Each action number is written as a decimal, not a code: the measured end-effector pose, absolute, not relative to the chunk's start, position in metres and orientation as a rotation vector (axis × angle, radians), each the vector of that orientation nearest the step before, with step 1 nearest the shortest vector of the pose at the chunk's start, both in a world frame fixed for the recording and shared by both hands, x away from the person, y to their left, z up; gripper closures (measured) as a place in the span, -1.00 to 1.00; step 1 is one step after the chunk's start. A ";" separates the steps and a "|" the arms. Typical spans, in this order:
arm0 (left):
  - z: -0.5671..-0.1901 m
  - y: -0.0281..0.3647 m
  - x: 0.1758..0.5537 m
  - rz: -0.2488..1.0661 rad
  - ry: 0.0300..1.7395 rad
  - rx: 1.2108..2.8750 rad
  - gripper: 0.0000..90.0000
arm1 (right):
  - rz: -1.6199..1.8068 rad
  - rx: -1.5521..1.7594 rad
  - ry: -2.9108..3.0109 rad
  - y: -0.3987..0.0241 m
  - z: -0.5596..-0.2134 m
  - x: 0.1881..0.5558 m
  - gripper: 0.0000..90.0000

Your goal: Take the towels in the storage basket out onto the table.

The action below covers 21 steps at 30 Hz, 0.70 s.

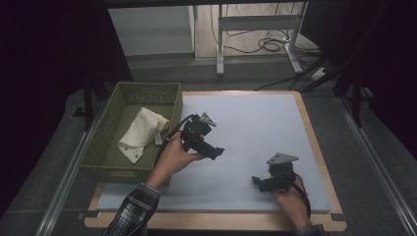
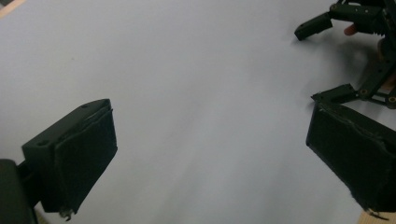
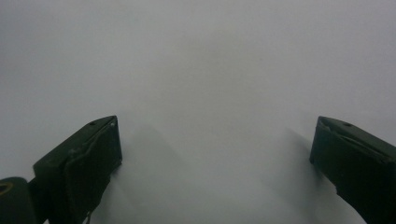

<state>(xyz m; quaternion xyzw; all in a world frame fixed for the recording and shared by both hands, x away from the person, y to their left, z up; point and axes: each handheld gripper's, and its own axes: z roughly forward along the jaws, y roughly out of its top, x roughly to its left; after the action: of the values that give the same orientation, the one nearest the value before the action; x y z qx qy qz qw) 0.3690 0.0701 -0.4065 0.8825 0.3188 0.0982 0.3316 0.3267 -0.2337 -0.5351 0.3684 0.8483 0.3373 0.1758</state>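
Holding both pairs of jaws wide apart with nothing between them, we have our left gripper [image 1: 218,151] raised over the grey mat [image 1: 255,123] and our right gripper [image 1: 255,180] low near the mat's front edge. The cream cloth [image 1: 140,133] lies crumpled inside the green basket [image 1: 110,169] at the table's left, just beside our left hand [image 1: 173,156]. To fetch it well, we judge we should swing the left gripper over the basket wall, come down from above, and pinch a raised fold rather than the weave beneath.
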 end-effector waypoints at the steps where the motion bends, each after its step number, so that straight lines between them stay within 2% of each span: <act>1: -0.404 0.073 0.371 0.259 0.843 2.306 -0.96 | 0.955 1.043 2.402 -0.234 -0.535 0.327 -0.95; 21: -0.384 0.153 0.412 0.351 1.111 2.252 -0.94 | 0.955 1.044 2.402 -0.234 -0.535 0.327 -0.95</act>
<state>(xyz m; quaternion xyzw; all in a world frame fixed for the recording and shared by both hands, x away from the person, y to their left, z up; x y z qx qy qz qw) 0.4115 0.1527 -0.3839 0.8478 0.4182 0.1320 0.2982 0.3267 -0.2336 -0.5351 0.3685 0.8483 0.3372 0.1759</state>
